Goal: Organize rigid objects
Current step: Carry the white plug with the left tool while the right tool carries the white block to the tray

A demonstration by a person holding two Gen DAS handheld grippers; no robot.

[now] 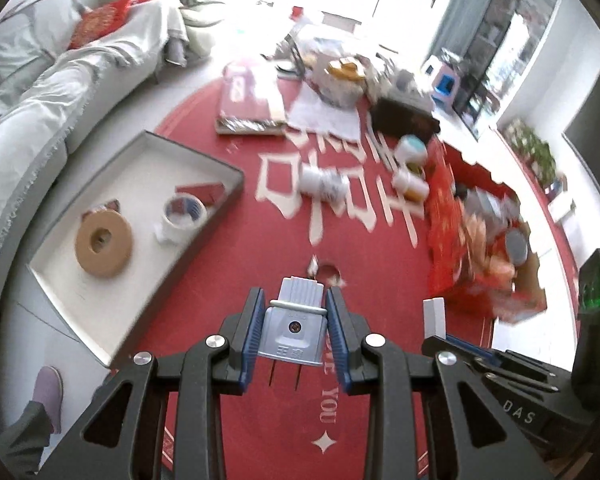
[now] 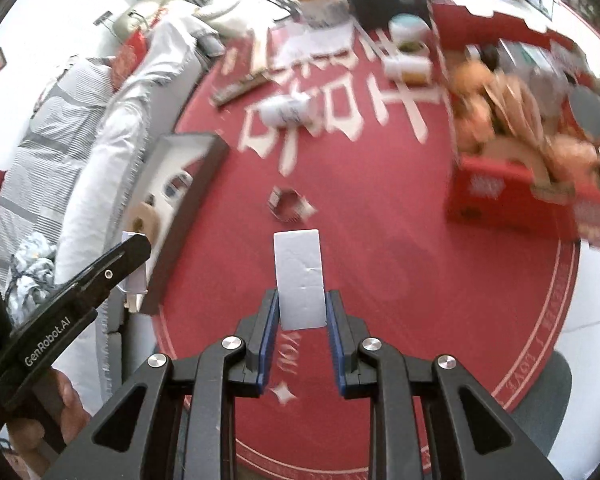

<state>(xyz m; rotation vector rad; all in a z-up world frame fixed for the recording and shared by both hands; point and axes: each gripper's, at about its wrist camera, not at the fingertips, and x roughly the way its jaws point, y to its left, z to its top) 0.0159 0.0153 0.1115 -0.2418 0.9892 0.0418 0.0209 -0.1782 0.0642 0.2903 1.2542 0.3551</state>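
Plug: a grey plastic plug adapter (image 1: 294, 328), ribbed at its far end with a screw in the middle, two thin metal prongs pointing back toward the camera, held up over the red rug.
Left gripper: the left gripper (image 1: 294, 334) has its blue-padded fingers (image 1: 252, 332) clamped on both sides of the plug.
Card: a flat white rectangular block (image 2: 300, 280), smooth and matte, standing up between the other pair of fingers, above the rug.
Right gripper: the right gripper (image 2: 302, 328) squeezes the block's lower end; blue pads (image 2: 271, 334) press its two edges.
Tray: a shallow white-lined box tray (image 1: 204, 156) with a dark rim lies left of the plug, at the rug's edge beside the sofa.
In the tray: a thick brown tape roll (image 1: 103, 240), a white roll with blue-and-red print (image 1: 184, 212) and a small red packet (image 1: 202, 192), all apart from one another.
Rug: a round red rug (image 1: 380, 280), large white characters across it, "YOU" lettering near the grippers, a small torn scrap (image 2: 288, 204) lying ahead of the card.
Clutter beyond: a white bottle on its side (image 1: 324, 182), blurred jars (image 1: 410, 160), a red carton (image 2: 512, 196) stuffed with tan packages.
Room: grey-white covered sofa (image 1: 40, 92) at left, pale floor, bright window glare at the far end.
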